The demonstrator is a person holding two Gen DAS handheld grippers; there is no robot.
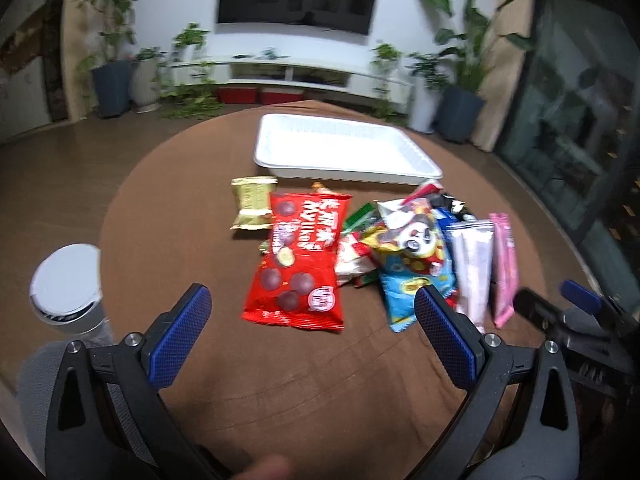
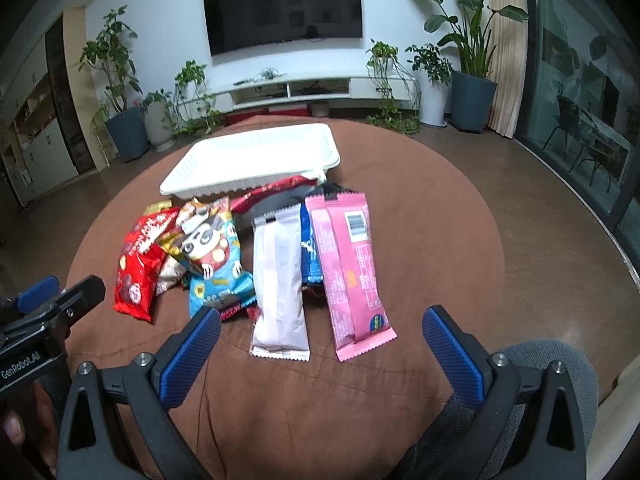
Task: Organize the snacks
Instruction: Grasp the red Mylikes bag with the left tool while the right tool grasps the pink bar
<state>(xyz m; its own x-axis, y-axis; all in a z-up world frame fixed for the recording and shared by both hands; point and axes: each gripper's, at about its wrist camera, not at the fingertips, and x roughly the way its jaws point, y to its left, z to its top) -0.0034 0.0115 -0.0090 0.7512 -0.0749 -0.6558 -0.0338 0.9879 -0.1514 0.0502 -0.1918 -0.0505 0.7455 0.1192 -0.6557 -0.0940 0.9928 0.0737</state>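
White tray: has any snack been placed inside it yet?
No, the white tray shows only its bare ribbed floor, and the snack packets lie in front of it.

"Mylikes" probably on red bag [image 1: 298,256], "GenRobot.AI" on left gripper [image 2: 48,300]
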